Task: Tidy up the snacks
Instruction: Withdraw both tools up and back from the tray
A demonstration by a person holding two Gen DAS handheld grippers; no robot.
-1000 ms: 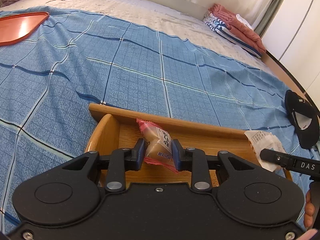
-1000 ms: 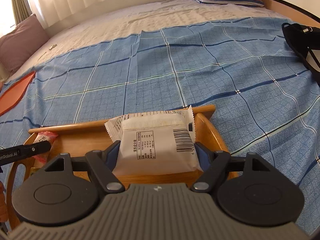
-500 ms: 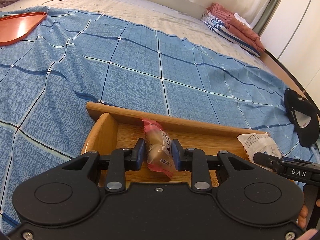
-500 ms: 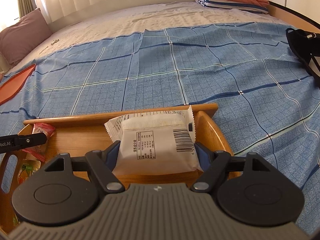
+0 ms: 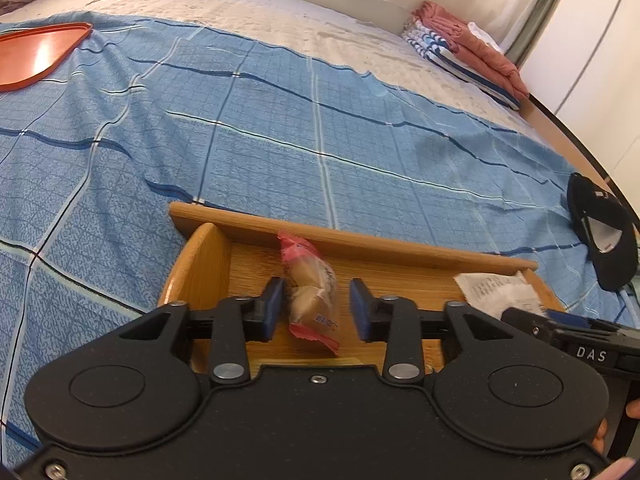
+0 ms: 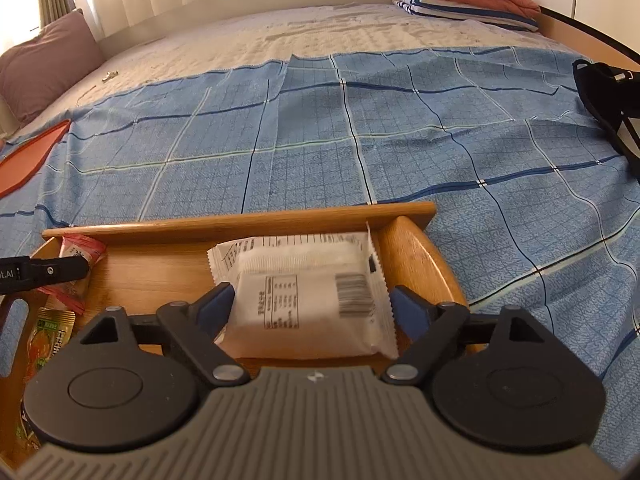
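Left wrist view: my left gripper [image 5: 316, 309] has its fingers [image 5: 270, 307] apart, the pink-wrapped snack [image 5: 311, 293] lying loose between them on the floor of the wooden tray [image 5: 360, 240], touching the left pad only. My right gripper [image 6: 310, 309] also has its fingers [image 6: 216, 305] spread, with the white snack packet [image 6: 308, 292] resting in the tray's right end, a gap showing on its right side. The tray sits on the bed's blue checked sheet [image 5: 280, 128]. A green packet [image 6: 48, 336] lies at the tray's left end.

"DAS" on the right claw [image 5: 591, 354], barcode and tiny unreadable print on the white snack packet [image 6: 310, 294]
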